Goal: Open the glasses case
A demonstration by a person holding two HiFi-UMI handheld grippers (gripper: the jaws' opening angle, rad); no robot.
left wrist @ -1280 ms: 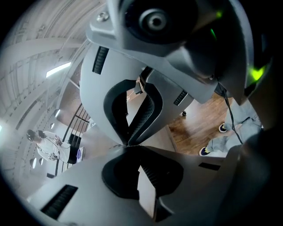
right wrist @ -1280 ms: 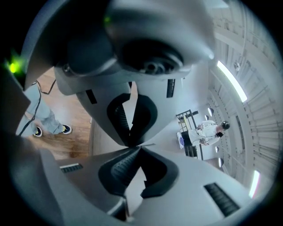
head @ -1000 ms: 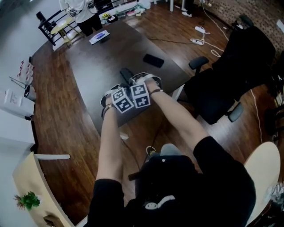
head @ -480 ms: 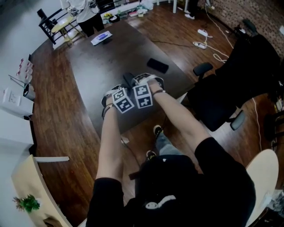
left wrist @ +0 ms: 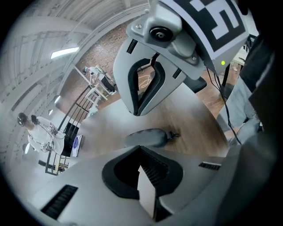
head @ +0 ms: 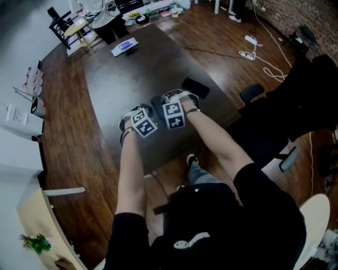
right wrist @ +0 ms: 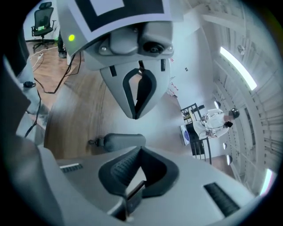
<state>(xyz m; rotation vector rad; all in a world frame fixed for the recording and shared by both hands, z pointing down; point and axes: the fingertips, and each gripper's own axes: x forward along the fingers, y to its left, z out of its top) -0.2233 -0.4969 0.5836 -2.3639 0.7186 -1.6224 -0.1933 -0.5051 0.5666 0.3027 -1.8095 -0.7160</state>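
Note:
The glasses case (left wrist: pixel 148 137) is a dark grey oblong pouch with a zip pull at one end, lying closed on the dark table (head: pixel 121 79). In the head view the case (head: pixel 158 102) shows between and just beyond the two marker cubes. My left gripper (left wrist: pixel 140 151) is shut and empty, a short way short of the case. My right gripper (right wrist: pixel 140 152) is also shut and empty, with the case (right wrist: pixel 121 142) just ahead of it. Each gripper sees the other hanging above the case: the right gripper (left wrist: pixel 145 86) and the left gripper (right wrist: pixel 138 95). Both are near the table's front edge.
A flat black object (head: pixel 195 87) lies right of the case. A white card with blue print (head: pixel 125 46) sits at the table's far end, near a person in white (head: pixel 100 13). A black office chair (head: pixel 296 105) stands to the right, with cables (head: pixel 264 60) on the wood floor.
Both grippers have moved forward together over the table and slightly down, closing in on the case. Their jaws have stayed shut.

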